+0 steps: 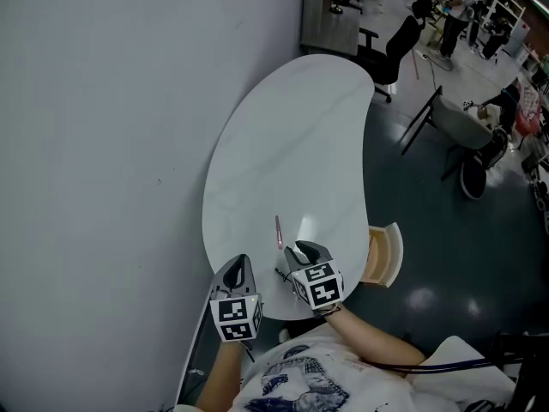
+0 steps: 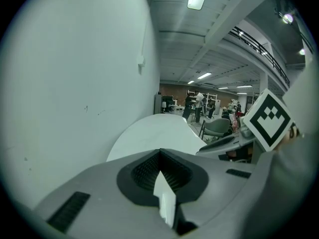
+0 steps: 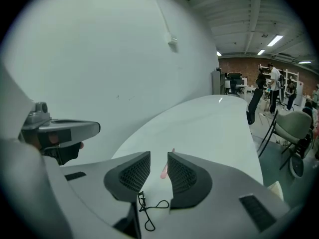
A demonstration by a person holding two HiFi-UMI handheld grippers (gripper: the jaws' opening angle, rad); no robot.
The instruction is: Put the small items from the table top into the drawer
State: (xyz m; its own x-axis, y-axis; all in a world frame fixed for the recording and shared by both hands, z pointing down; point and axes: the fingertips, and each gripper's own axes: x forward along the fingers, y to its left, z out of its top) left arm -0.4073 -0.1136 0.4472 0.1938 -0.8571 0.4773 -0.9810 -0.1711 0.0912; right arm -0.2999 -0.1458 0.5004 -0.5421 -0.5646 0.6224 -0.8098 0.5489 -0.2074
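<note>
Item: black wire-loop tool (image 3: 149, 209), flat on the white surface (image 1: 292, 144), just below my right gripper (image 3: 158, 158), whose jaws are apart and empty. Pink stick (image 3: 164, 171) beyond. Left gripper (image 2: 159, 153): jaws together, empty. Drawer (image 1: 383, 256) open. Risk: the thin wire may slip from a shallow pinch.
</note>
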